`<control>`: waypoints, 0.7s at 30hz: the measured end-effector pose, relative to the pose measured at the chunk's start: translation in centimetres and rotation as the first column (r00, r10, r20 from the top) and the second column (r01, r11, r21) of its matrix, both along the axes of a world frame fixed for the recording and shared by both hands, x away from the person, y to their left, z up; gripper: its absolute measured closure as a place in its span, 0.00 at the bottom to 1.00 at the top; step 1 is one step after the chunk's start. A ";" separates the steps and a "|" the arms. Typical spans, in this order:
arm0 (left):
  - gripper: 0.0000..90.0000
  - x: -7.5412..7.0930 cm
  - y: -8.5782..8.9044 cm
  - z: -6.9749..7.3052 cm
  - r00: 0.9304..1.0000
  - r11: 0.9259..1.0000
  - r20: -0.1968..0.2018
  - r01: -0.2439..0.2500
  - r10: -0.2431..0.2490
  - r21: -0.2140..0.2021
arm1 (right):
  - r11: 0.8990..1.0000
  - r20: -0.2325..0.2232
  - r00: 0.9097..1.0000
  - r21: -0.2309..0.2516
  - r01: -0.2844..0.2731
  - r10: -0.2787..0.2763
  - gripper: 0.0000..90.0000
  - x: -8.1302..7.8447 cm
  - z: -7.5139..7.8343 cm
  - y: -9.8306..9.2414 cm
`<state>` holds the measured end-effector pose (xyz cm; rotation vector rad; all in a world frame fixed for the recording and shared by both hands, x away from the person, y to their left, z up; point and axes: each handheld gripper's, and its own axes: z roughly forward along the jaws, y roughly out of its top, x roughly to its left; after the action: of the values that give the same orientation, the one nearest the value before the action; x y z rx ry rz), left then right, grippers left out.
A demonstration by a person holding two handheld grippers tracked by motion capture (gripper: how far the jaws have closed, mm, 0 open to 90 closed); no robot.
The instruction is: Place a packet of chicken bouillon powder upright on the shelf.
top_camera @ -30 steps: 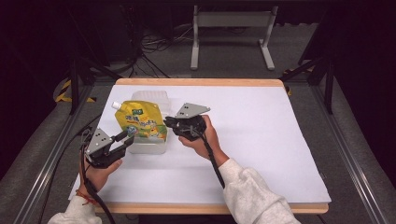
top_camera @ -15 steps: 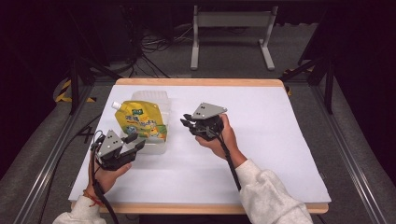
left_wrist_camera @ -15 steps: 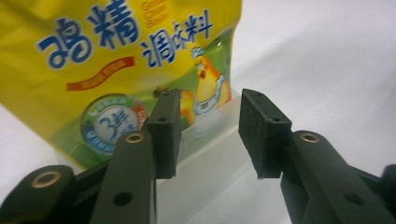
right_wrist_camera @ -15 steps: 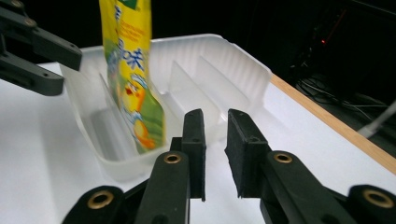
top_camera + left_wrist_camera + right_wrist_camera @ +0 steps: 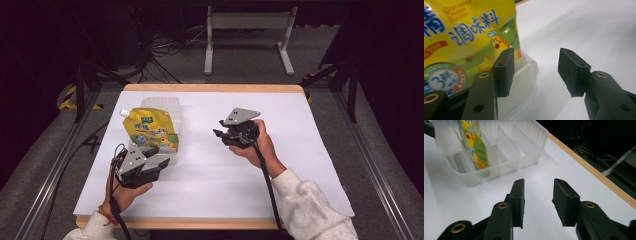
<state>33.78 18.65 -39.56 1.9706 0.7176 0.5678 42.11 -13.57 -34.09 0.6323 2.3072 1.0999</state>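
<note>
High view: the yellow pouch (image 5: 150,131) stands tilted in a clear plastic bin (image 5: 167,107) on the white tabletop (image 5: 280,150), and both pairs of tongs are off it. The left tongs (image 5: 159,159) sit just beside the near end of the bin, with the pouch directly ahead of their tips. The right tongs (image 5: 219,129) hover over bare tabletop, well apart from the bin, which lies off beyond their tips toward the other hand.

In the left gripper view the left tongs (image 5: 536,72) stand released, a clear gap between the pads and nothing in it (they have just been opening). The pouch (image 5: 461,37), printed with a cartoon chick, rises just ahead of the left-hand pad, and the corner of the bin (image 5: 524,75) lies just behind that pad; whether the pad touches it I cannot tell.

In the right gripper view the right tongs (image 5: 537,200) are released too, with only white tabletop (image 5: 539,170) between the pads, and they too have just been opening. Ahead of them and off to the left stands the bin (image 5: 524,147), split by upright dividers, with the pouch (image 5: 472,145) standing on edge in one of its slots at the left end.

A grey three-cornered plate tops each pair of tongs, and a black cable trails from each back along the person's white sleeves.
</note>
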 end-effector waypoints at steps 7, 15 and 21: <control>0.47 -0.4 -1.1 -0.3 1.000 1.000 0.005 0.024 -0.024 0.021 | 0.998 0.013 1.000 -0.066 0.023 -0.022 0.64 -0.4 -0.1 -1.7; 0.37 -0.5 -2.6 -0.9 0.999 0.997 0.000 0.055 -0.055 0.061 | 0.995 0.006 0.999 -0.095 0.044 -0.043 0.53 -0.6 -0.6 -3.4; 0.30 -0.5 -3.4 -1.3 0.997 0.995 -0.015 0.076 -0.075 0.068 | 0.990 -0.011 0.998 -0.133 0.055 -0.057 0.45 -1.2 -1.7 -5.0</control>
<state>33.31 15.29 -40.90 2.0571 0.6361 0.5410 40.94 -18.53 -35.78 0.6516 2.3375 0.9106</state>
